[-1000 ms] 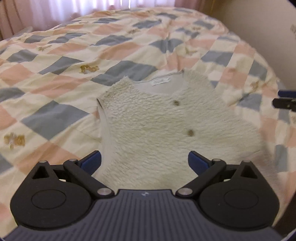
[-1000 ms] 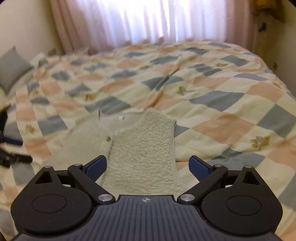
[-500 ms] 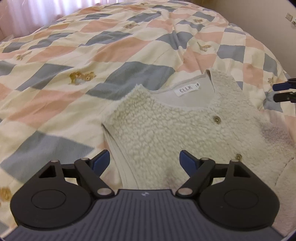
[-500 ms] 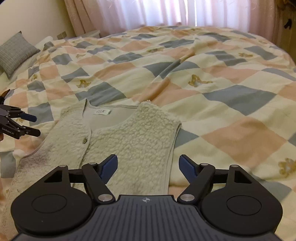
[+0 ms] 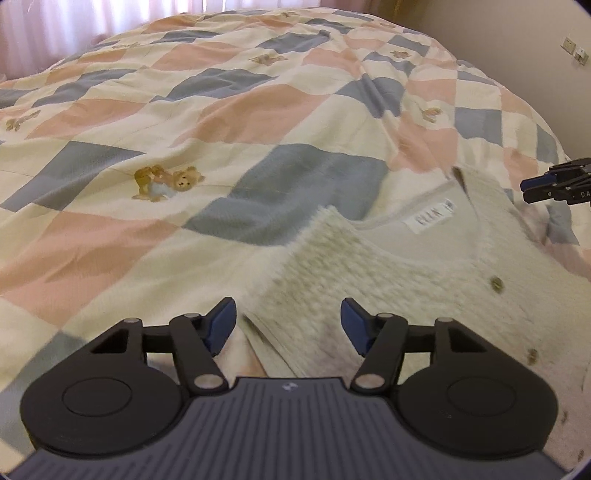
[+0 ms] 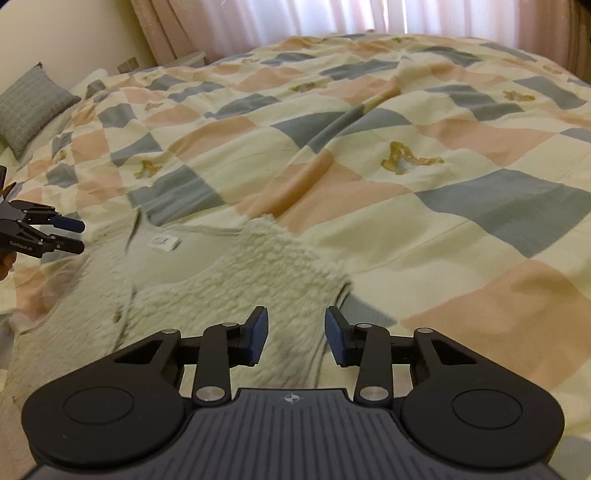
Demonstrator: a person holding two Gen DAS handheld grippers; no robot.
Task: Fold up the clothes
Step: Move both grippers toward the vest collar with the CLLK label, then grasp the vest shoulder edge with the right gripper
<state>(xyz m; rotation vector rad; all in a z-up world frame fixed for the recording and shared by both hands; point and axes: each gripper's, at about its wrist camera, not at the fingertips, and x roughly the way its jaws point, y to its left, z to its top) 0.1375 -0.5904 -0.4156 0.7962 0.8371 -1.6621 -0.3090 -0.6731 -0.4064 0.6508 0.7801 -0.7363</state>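
Observation:
A cream fleece vest (image 5: pixel 388 280) lies flat on the bed, front side up, collar label away from me; it also shows in the right wrist view (image 6: pixel 229 280). My left gripper (image 5: pixel 288 323) is open, low over the vest's left shoulder edge, its jaws on either side of the armhole seam. My right gripper (image 6: pixel 295 334) is open but narrower, low over the vest's right shoulder. Each gripper shows at the edge of the other view: the right one (image 5: pixel 554 182), the left one (image 6: pixel 44 234).
The bed carries a checked quilt (image 5: pixel 258 110) in pink, grey and cream with teddy bear prints. A grey cushion (image 6: pixel 29 103) lies at the far left. Curtains (image 6: pixel 332 18) hang behind the bed. A wall (image 5: pixel 535 44) stands at the right.
Both grippers have moved forward and down toward the vest's shoulders. Both jaw gaps have narrowed, the right one more.

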